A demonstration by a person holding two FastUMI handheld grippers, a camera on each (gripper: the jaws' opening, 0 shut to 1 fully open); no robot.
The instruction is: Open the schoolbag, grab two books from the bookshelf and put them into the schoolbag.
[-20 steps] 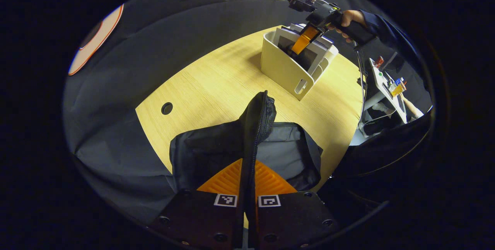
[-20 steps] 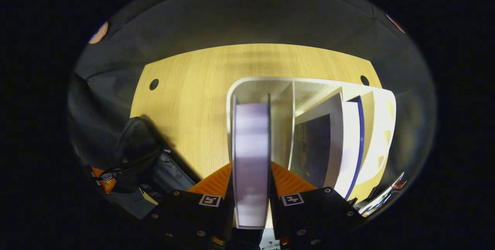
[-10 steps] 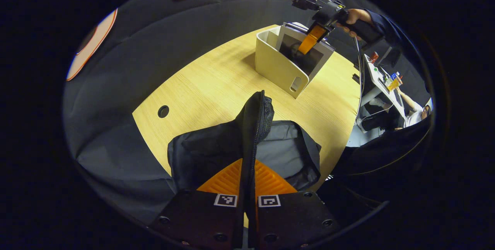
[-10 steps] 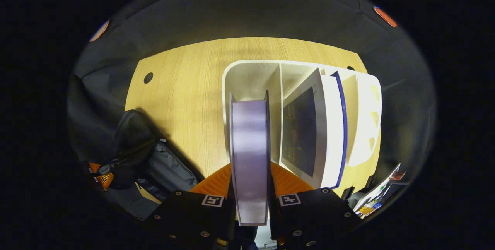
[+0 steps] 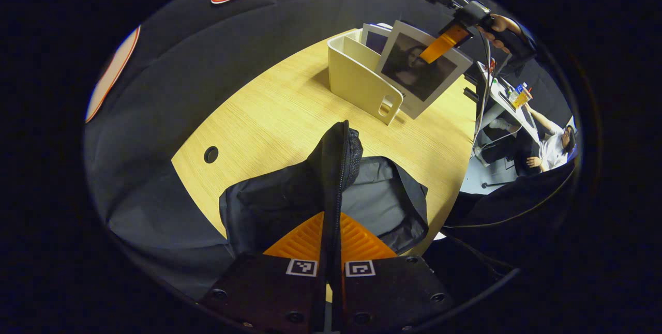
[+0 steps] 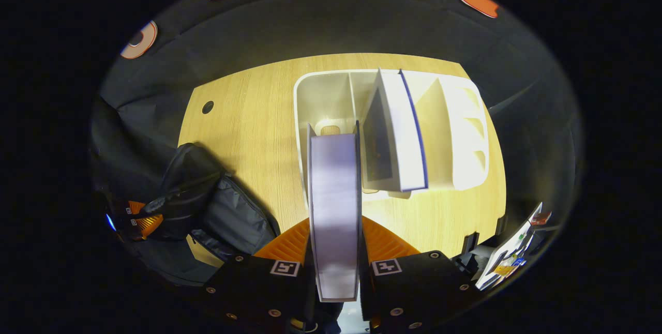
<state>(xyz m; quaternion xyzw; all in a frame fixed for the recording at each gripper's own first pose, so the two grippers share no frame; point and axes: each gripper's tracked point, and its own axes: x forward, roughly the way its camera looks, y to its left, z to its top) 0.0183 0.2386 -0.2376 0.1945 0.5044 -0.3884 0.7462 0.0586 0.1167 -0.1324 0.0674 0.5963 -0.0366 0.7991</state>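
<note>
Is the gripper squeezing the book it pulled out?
Touching. In the right gripper view, the right hand-held gripper has both fingers pressed against the book, clamping its covers, above the bookshelf.

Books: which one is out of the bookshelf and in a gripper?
The book with the dark portrait cover, clamped on edge by the right gripper and lifted beside the bookshelf. The blue-edged book stands in its middle slot.

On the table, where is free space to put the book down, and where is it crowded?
Bare wood lies between the schoolbag and the bookshelf, and toward the round hole. The schoolbag crowds the near edge of the table.
</note>
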